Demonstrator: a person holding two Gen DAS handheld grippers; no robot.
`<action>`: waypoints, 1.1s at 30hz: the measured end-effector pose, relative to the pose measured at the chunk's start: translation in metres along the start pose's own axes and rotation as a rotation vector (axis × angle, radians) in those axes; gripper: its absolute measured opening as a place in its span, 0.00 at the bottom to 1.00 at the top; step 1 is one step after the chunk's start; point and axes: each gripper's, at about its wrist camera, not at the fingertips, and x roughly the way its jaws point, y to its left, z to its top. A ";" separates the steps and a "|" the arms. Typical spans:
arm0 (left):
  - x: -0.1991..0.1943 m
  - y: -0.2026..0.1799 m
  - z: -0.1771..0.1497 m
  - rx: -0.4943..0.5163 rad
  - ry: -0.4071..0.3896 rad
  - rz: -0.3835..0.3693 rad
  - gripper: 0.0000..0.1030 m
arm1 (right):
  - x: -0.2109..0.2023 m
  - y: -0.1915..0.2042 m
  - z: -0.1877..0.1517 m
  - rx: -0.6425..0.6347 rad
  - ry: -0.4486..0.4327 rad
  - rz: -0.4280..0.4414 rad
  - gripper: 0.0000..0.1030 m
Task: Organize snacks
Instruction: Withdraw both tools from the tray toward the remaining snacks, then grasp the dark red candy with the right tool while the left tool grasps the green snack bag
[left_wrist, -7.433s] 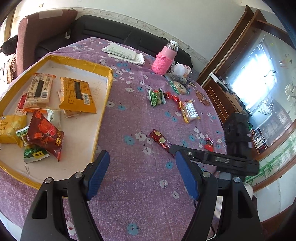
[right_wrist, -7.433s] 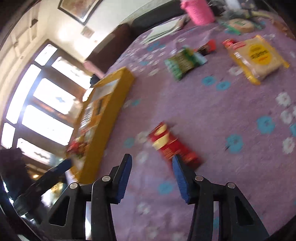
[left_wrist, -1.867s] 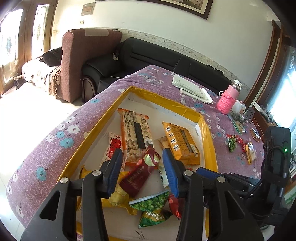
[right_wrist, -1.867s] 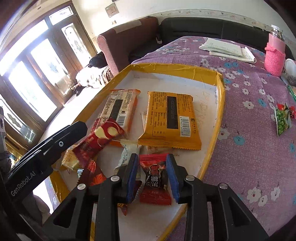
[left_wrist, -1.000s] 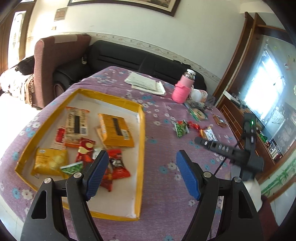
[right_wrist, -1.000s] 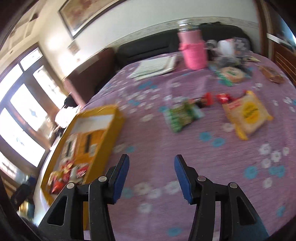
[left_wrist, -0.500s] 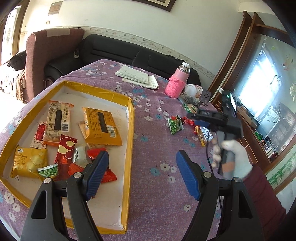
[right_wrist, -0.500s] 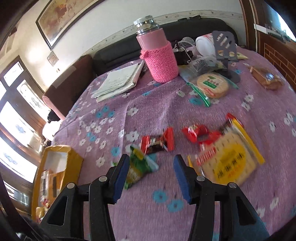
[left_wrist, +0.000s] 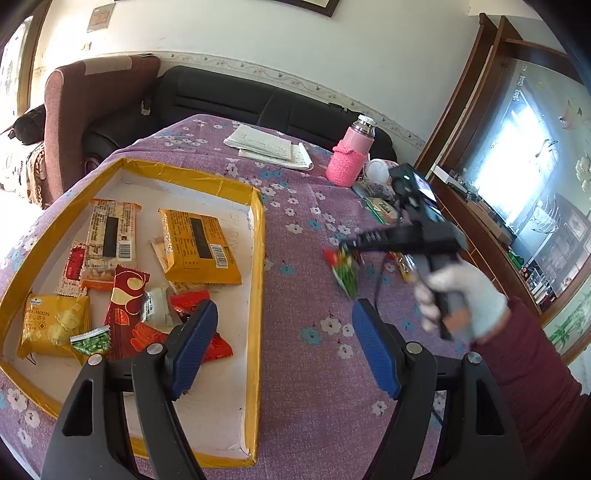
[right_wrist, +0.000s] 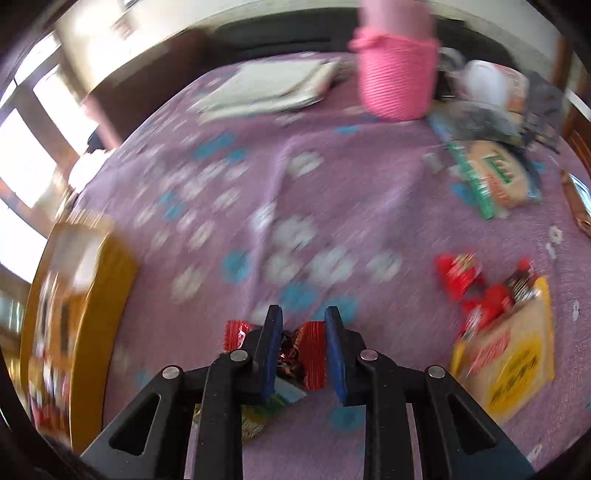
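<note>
My right gripper (right_wrist: 301, 325) is shut on a red-ended candy (right_wrist: 303, 350), with a green snack packet (right_wrist: 258, 410) under it. In the left wrist view the right gripper (left_wrist: 345, 245) hangs above the purple cloth with the green packet (left_wrist: 345, 273) and red candy dangling, blurred. My left gripper (left_wrist: 280, 347) is open and empty, above the right edge of the yellow-rimmed tray (left_wrist: 258, 280). The tray holds several snacks: an orange packet (left_wrist: 199, 245), a cracker pack (left_wrist: 110, 236), a dark red packet (left_wrist: 123, 302).
A yellow biscuit pack (right_wrist: 509, 362) and red candies (right_wrist: 469, 284) lie right of my right gripper. A round biscuit pack (right_wrist: 495, 177), a pink flask (left_wrist: 351, 158) and papers (left_wrist: 269, 147) stand further back. A sofa (left_wrist: 258, 107) is behind the table.
My right gripper has come down and closed on the red candy with the green packet, and lifted them. The left gripper stays open over the tray edge.
</note>
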 end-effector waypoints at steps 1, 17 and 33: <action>0.000 0.000 0.000 -0.002 -0.001 -0.001 0.73 | -0.004 0.009 -0.012 -0.047 0.037 0.043 0.24; -0.009 -0.005 -0.009 -0.035 0.016 -0.022 0.73 | -0.034 0.044 -0.073 -0.122 -0.058 0.115 0.41; 0.006 -0.047 -0.025 0.125 0.102 -0.041 0.73 | -0.047 0.053 -0.093 -0.233 -0.094 0.013 0.53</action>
